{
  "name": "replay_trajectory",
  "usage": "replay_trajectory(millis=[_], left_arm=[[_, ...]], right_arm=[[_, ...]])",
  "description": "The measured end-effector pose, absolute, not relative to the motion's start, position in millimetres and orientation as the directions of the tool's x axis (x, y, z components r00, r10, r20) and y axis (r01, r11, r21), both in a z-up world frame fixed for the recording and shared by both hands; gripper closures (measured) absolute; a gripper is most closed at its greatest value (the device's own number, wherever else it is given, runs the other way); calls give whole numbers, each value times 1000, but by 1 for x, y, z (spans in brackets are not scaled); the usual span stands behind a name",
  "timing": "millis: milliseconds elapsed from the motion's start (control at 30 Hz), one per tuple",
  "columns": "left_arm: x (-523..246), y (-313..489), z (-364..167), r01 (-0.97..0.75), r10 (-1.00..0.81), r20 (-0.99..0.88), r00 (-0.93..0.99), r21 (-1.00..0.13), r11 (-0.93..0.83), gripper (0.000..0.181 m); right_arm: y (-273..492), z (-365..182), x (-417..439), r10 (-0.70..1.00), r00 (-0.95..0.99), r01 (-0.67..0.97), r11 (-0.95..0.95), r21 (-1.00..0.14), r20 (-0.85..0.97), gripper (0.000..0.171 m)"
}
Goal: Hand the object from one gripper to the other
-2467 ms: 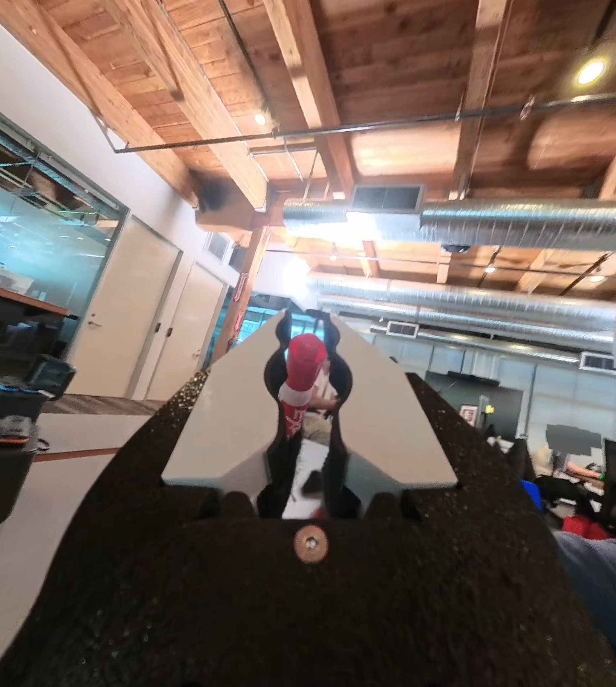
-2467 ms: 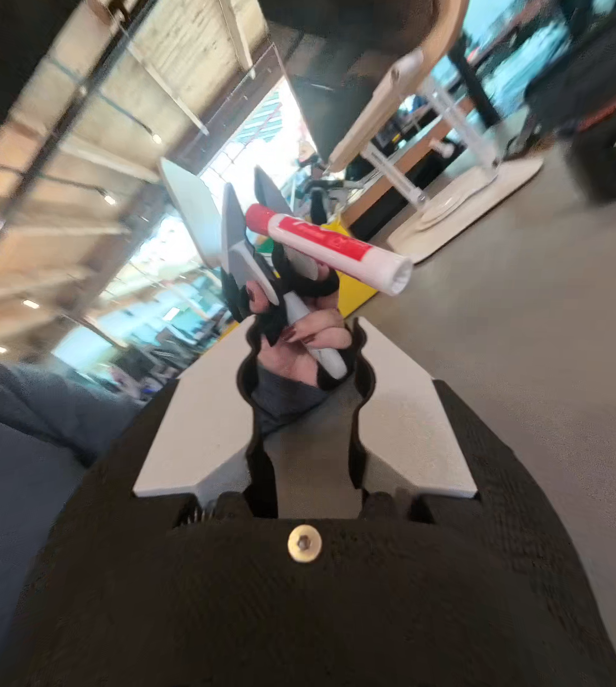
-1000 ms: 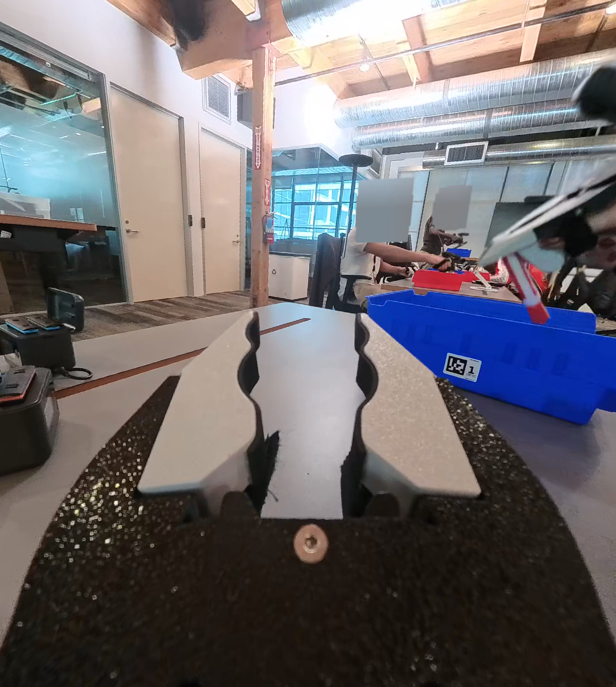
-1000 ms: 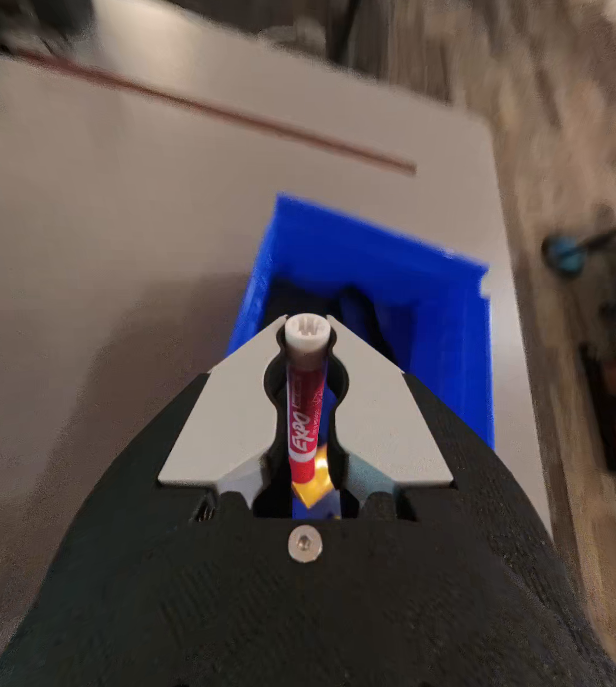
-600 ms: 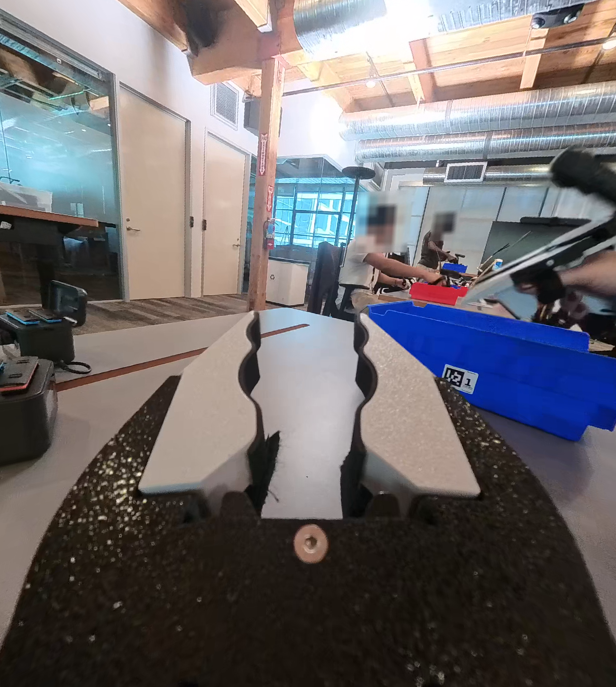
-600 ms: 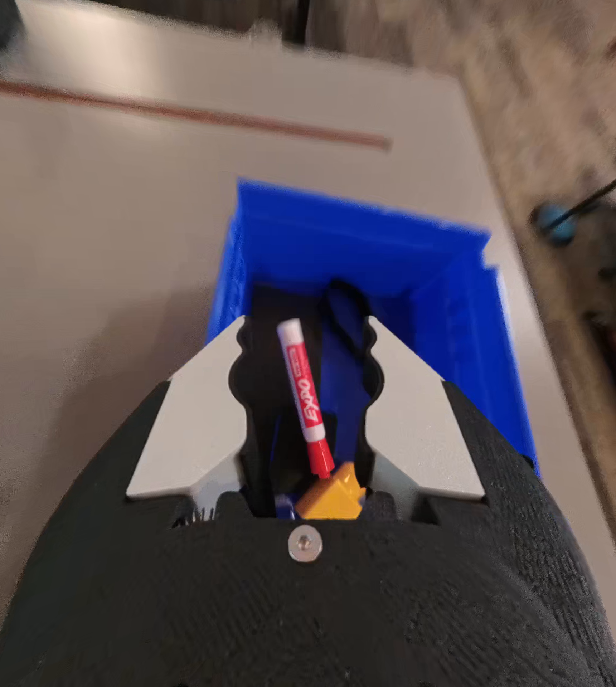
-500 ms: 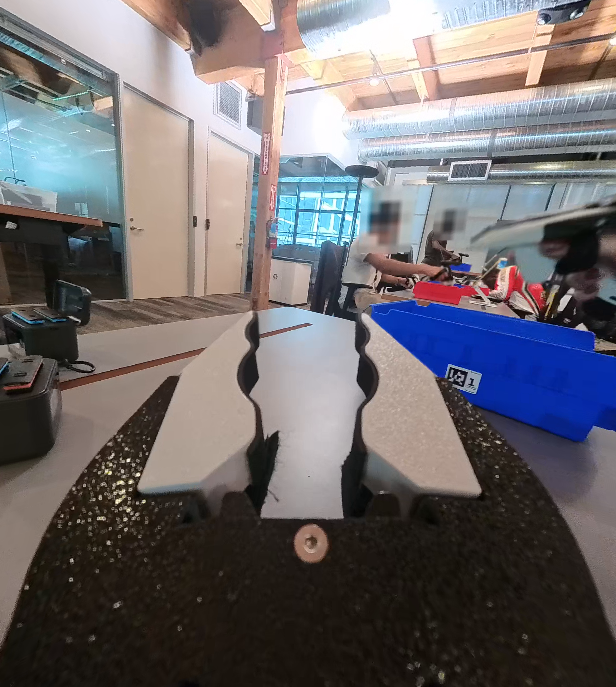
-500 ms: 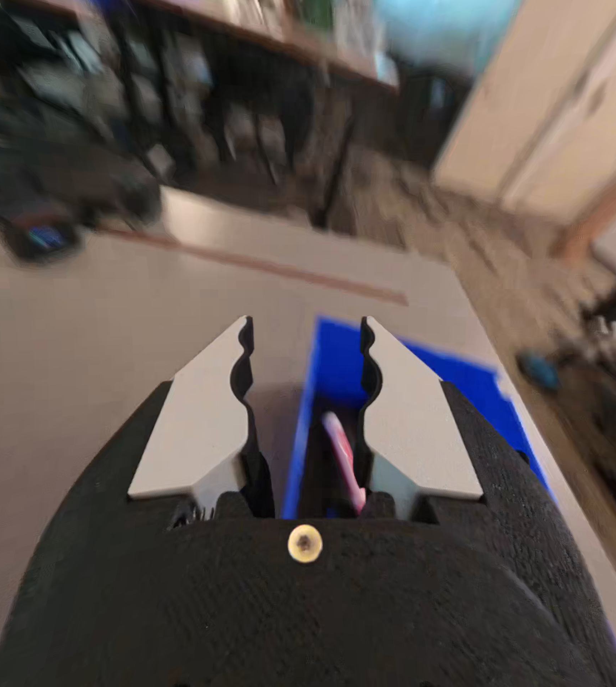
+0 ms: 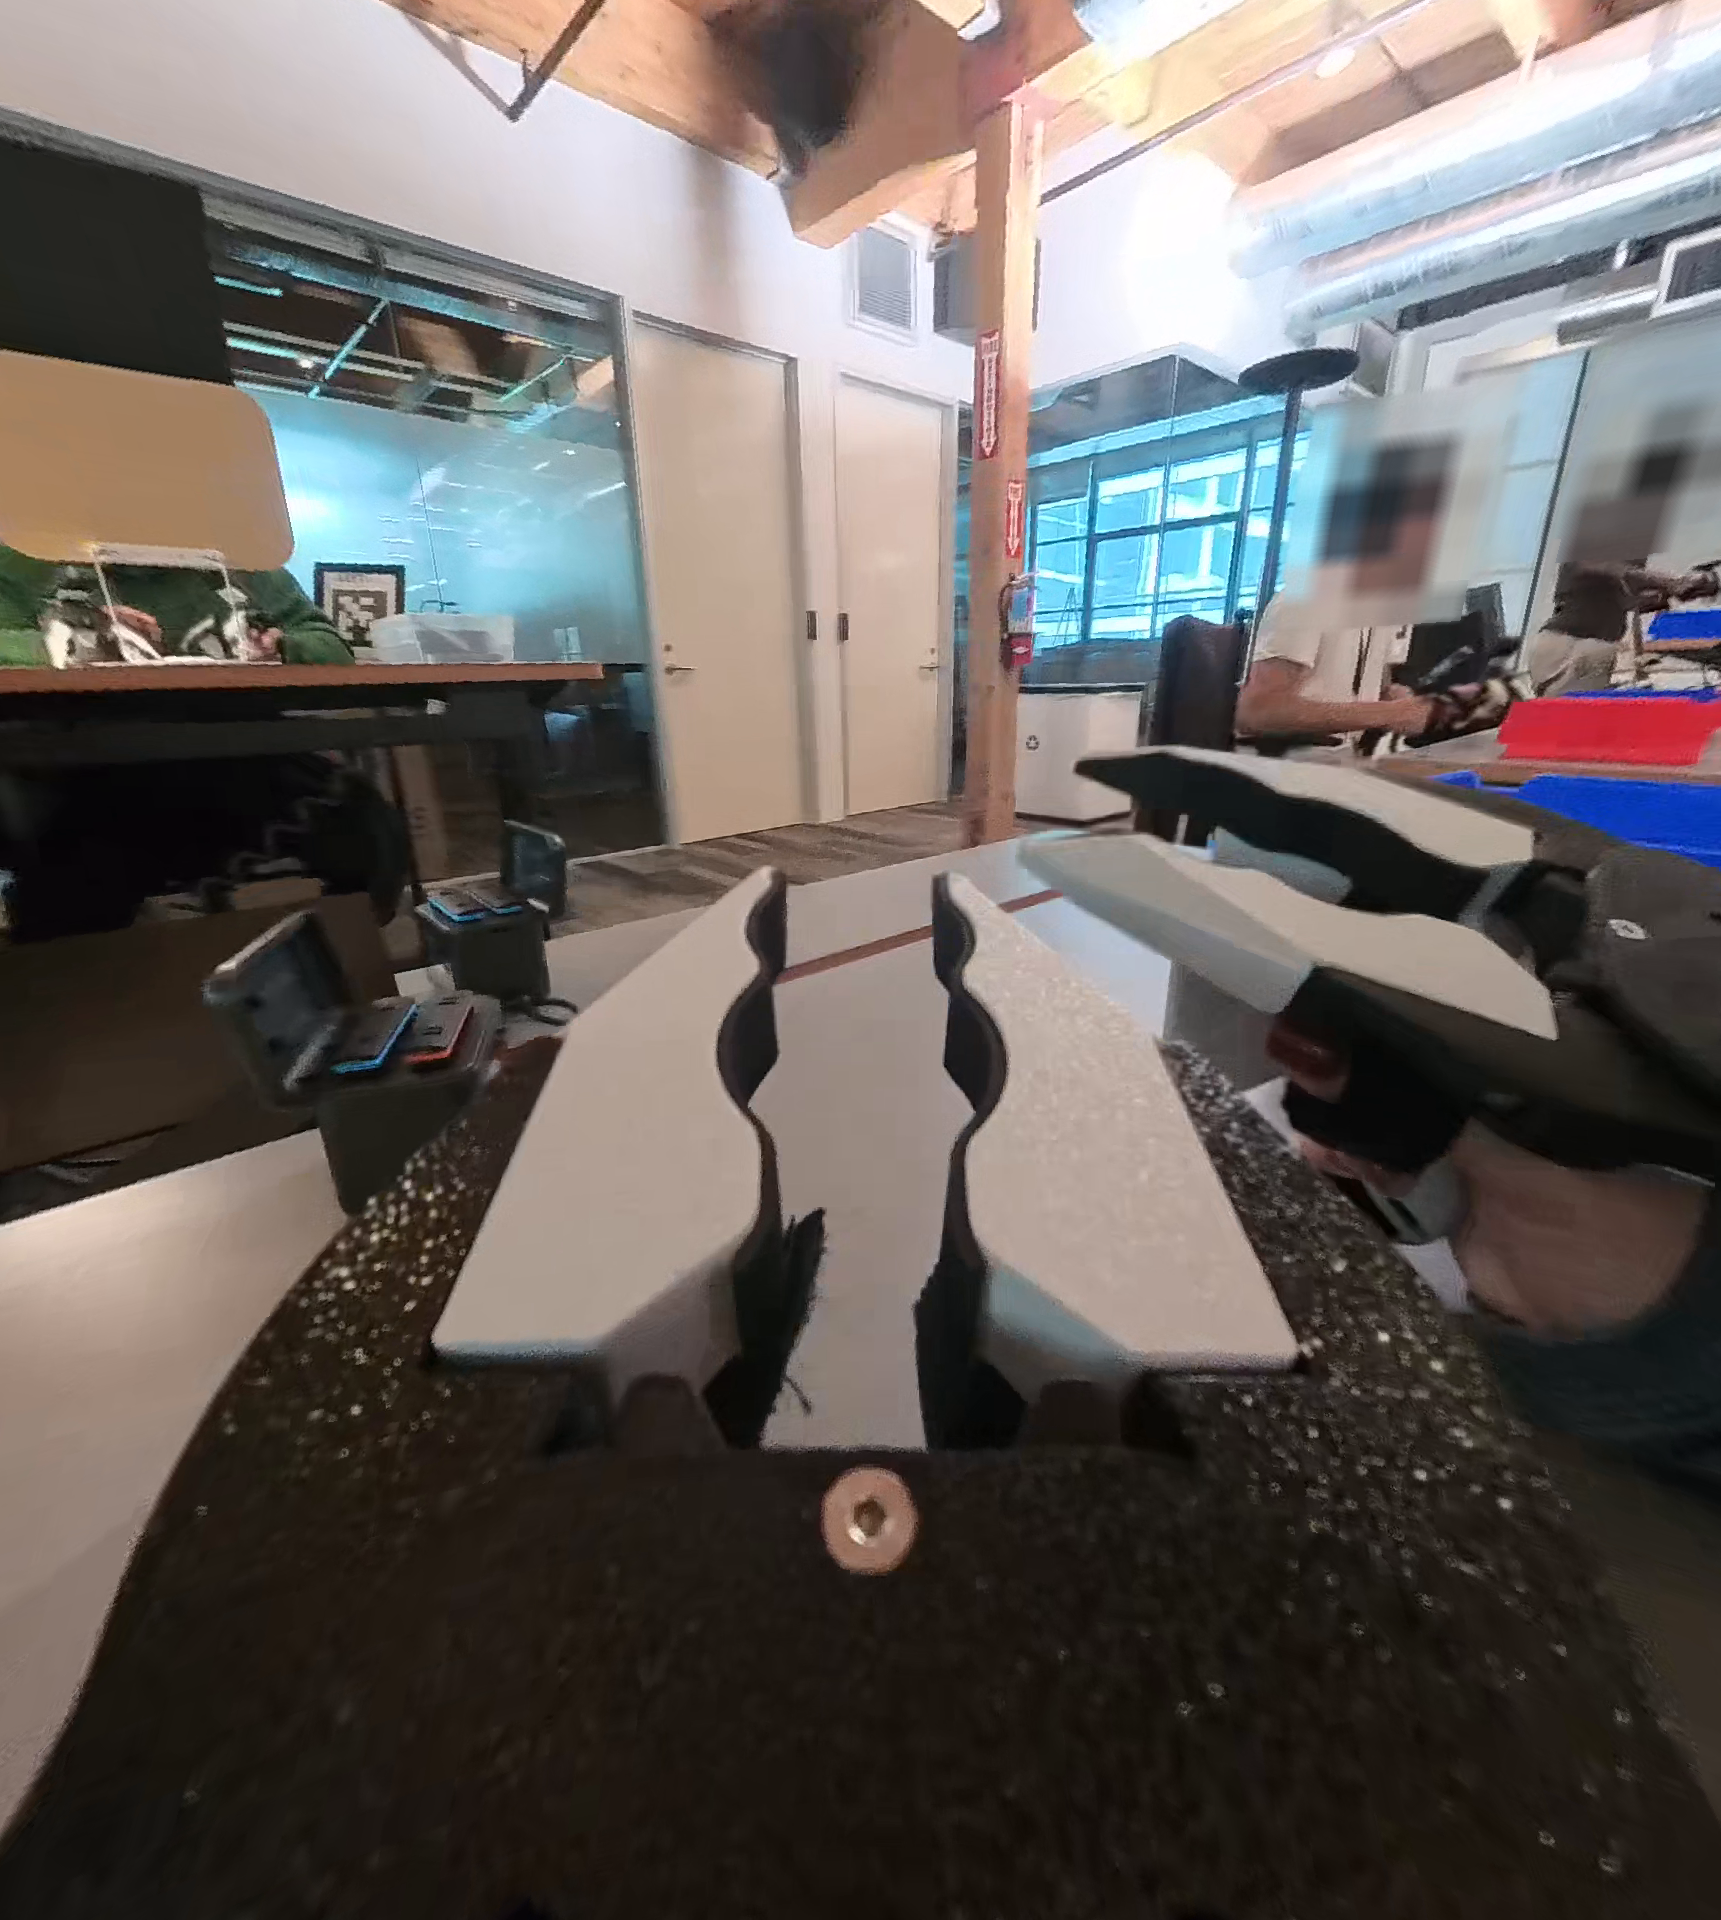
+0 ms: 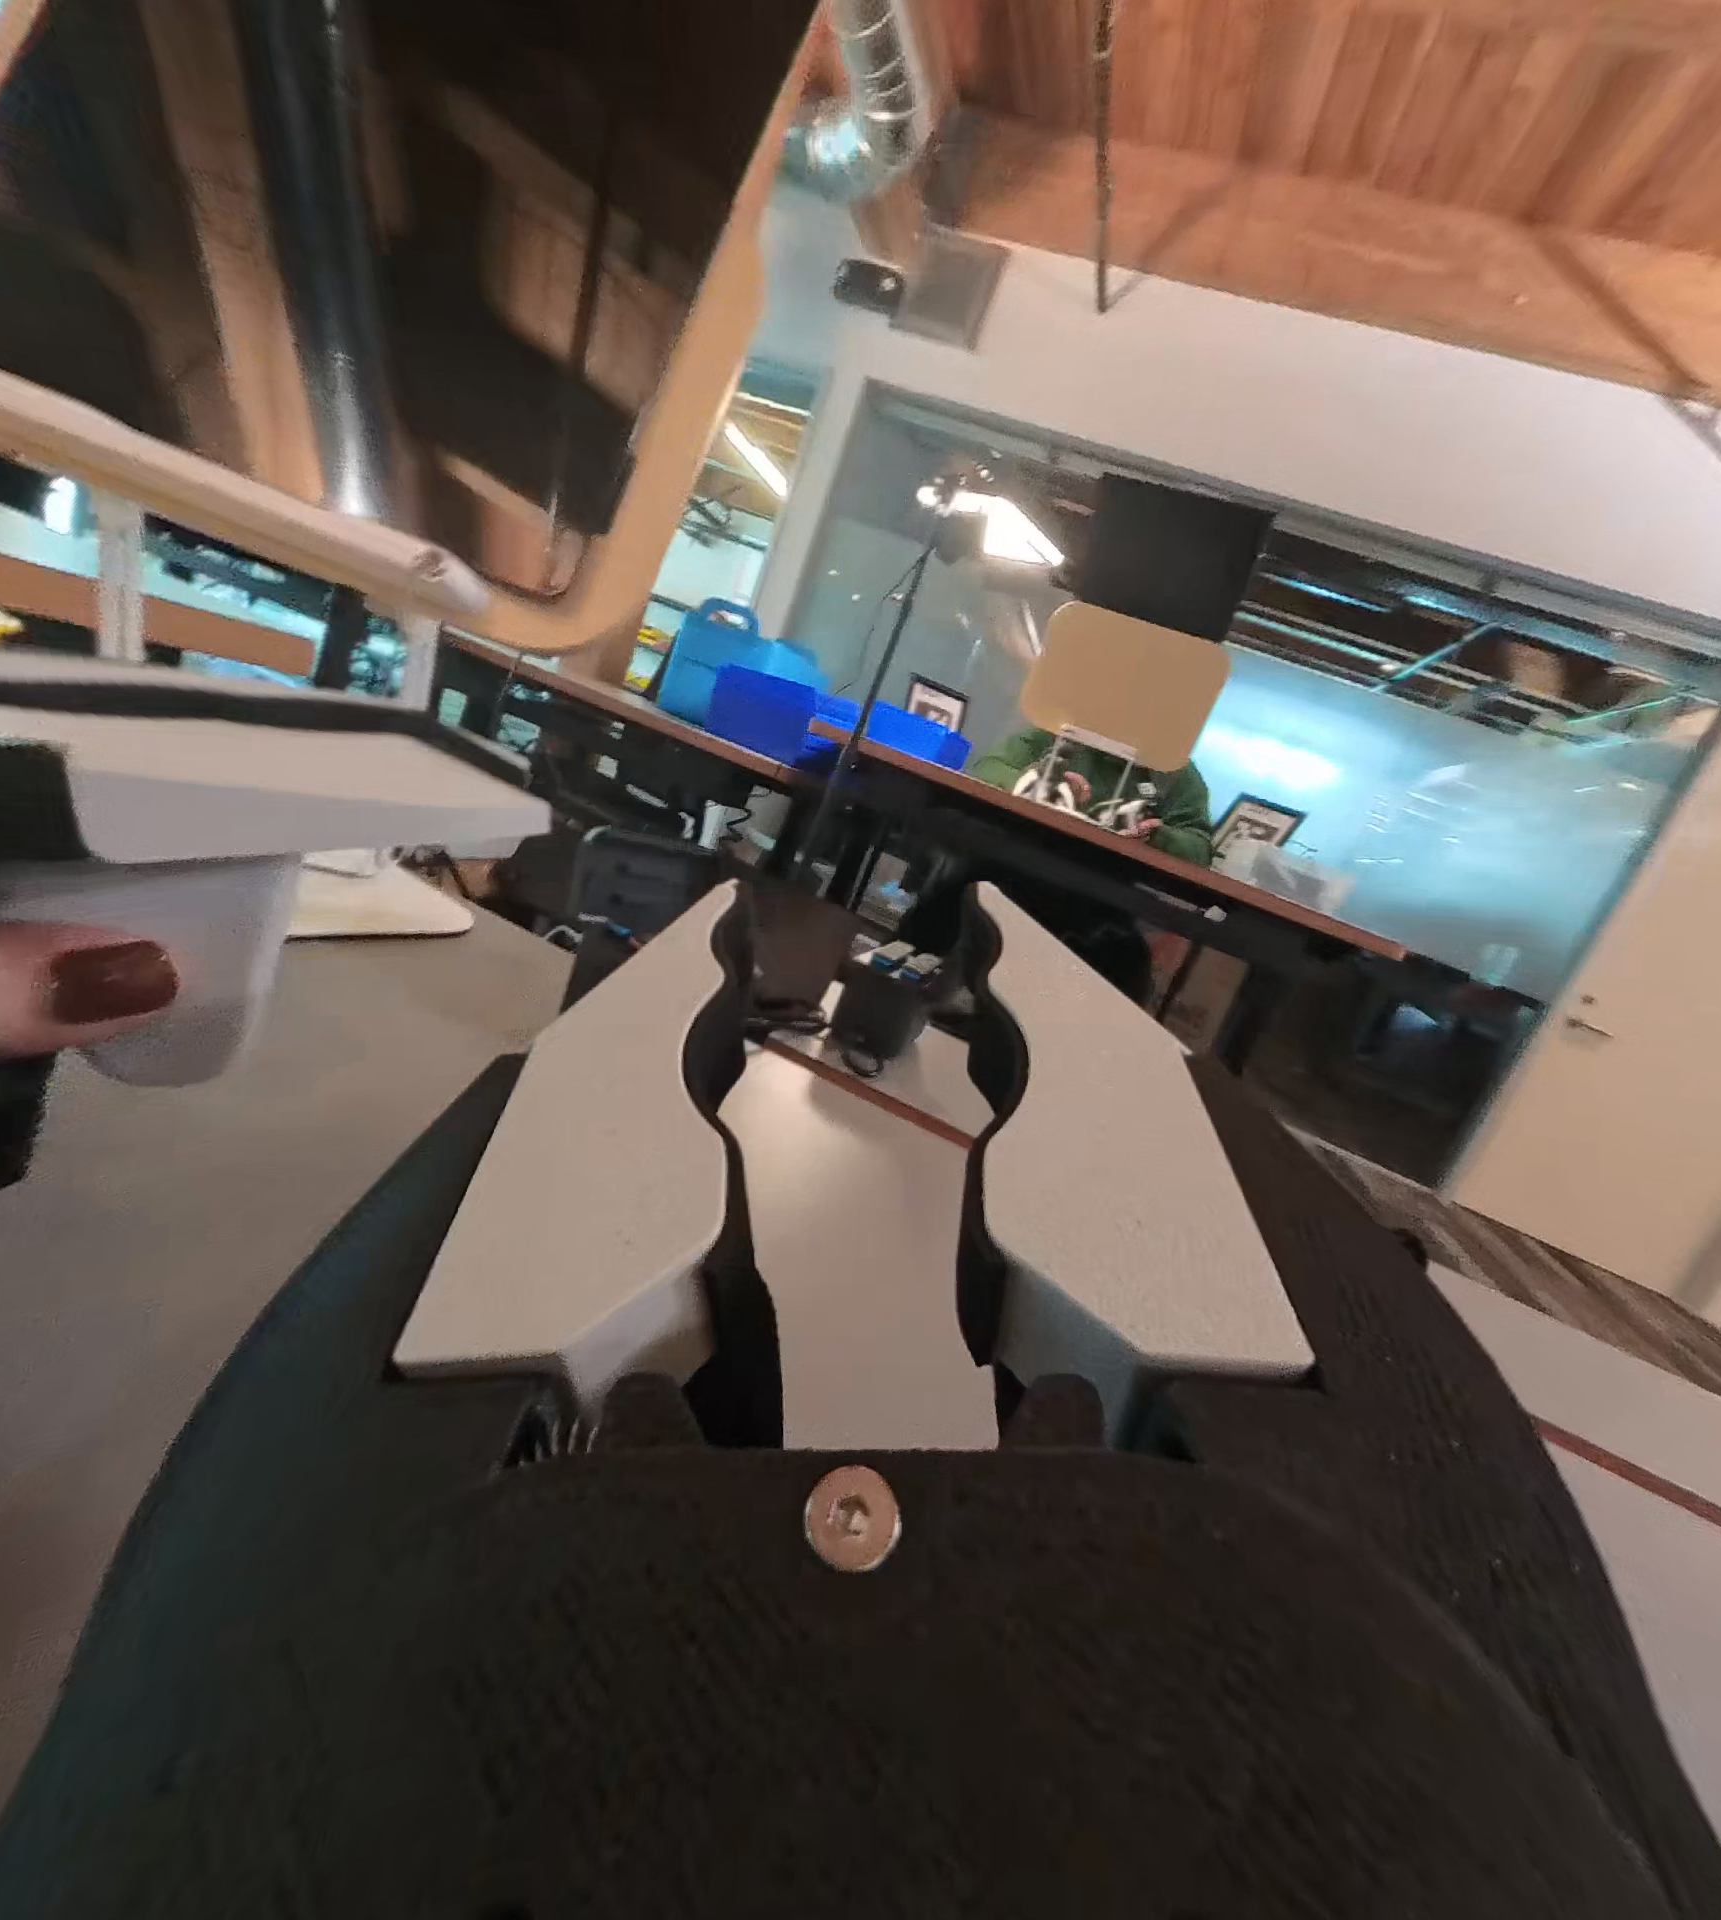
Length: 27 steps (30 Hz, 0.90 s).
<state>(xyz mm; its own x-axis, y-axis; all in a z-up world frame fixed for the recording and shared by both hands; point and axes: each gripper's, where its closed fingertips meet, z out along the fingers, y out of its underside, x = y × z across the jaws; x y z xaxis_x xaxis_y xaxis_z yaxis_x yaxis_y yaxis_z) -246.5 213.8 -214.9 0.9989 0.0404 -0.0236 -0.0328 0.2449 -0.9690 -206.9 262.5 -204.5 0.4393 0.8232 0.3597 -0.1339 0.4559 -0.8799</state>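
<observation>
The red and white marker is not in view in either wrist view. My left gripper (image 9: 858, 904) is open and empty, low over the grey table (image 9: 56, 1455). My right gripper (image 10: 854, 914) is open and empty too. It also shows in the left wrist view (image 9: 1053, 808), close on the right, held by a hand (image 9: 1562, 1236), its fingers pointing left across my left gripper's tips. My left gripper shows at the left edge of the right wrist view (image 10: 523, 790), side on. The blue bin (image 9: 1666, 821) stands behind the right gripper.
Black charger boxes (image 9: 378, 1049) with small devices stand on the table at the left. A second desk (image 10: 1095, 831) with blue bins (image 10: 783, 707) and a seated person lies beyond. A red bin (image 9: 1645, 727) and other people are at the far right.
The right gripper opened over the blue bin and the marker dropped in. The right gripper then swung away from the bin to beside the left gripper. The left gripper turned left.
</observation>
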Motion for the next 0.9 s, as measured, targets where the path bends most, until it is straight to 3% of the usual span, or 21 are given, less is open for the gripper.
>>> replay_trajectory(millis=[200,367,500,600,733,833,900], left_arm=[[-211,213,-202,-233,-2,-238,971,-950,210,158],[-189,181,-172,-223,-21,-227,974,-967,126,170],[-218,118,-156,-205,156,-198,968,-978,31,169],[-264,45,-140,-223,385,-236,892,-972,-78,166],[-333,-64,-155,-25,625,-274,730,-926,-376,138],[-352,-125,-205,271,645,-204,737,-784,-558,141],[-353,-147,-231,416,657,-106,746,-696,-585,138]], right_arm=[[261,-213,-210,820,412,-97,472,-876,397,138],[266,-214,-208,851,400,-120,417,-901,341,141],[264,-210,-204,867,391,-156,393,-906,309,143],[263,-210,-205,874,381,-162,383,-909,300,143],[263,-212,-208,882,372,-160,367,-916,288,144],[264,-213,-209,887,370,-159,353,-922,276,144],[265,-214,-209,889,369,-157,347,-925,271,144]])
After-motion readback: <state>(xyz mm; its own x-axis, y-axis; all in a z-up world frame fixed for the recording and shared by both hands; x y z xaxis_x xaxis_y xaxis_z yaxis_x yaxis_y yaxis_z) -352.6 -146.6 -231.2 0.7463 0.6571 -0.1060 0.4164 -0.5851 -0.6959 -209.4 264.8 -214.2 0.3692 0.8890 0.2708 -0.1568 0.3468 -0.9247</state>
